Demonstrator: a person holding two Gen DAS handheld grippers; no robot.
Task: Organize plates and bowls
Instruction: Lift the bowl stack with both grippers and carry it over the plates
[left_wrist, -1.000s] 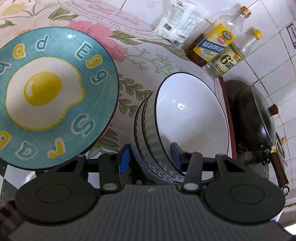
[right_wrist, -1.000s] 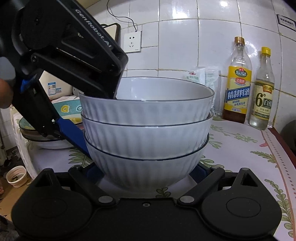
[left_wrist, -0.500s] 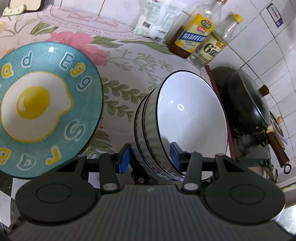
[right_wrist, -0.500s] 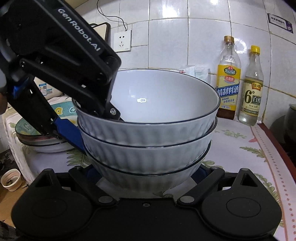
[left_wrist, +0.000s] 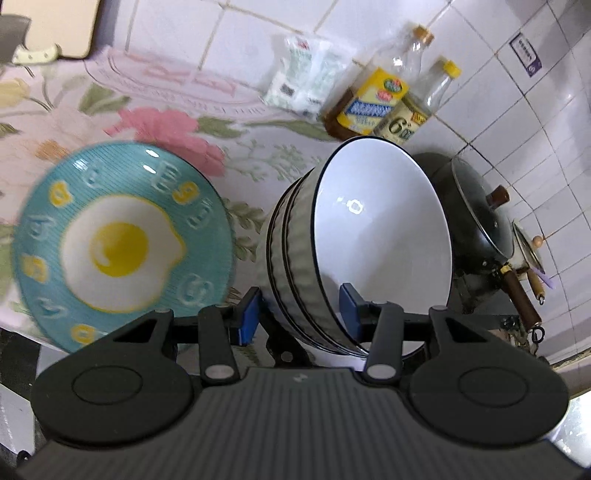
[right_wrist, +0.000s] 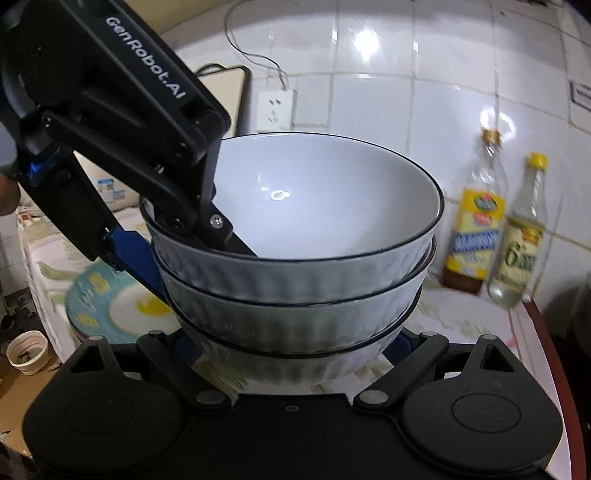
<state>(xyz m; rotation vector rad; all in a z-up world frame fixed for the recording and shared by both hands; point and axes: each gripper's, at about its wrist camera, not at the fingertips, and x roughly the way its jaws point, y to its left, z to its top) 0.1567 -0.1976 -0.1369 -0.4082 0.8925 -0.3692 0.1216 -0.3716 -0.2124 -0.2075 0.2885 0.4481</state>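
Left wrist: left gripper (left_wrist: 301, 317) pinching rim of stacked bowls (left_wrist: 369, 243) at centre; egg plate (left_wrist: 122, 247) at 9 o'clock on worktop (left_wrist: 155, 107).
Right wrist: right gripper (right_wrist: 295, 350) clamped around lowest bowl (right_wrist: 280, 363), 6 o'clock.

two bottles (left_wrist: 391, 99) by tiled wall; lidded wok (left_wrist: 476, 218); floral tablecloth (left_wrist: 155, 122)

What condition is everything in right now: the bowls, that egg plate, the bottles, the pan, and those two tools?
Stack of three white ribbed bowls: nested, tilted, held.
Teal fried-egg plate: flat on the flowered tablecloth.
Two glass bottles: upright, capped.
Dark lidded wok: lid on.
Left tool: clamped across the stack's rims.
Right tool: gripping the bottom bowl.
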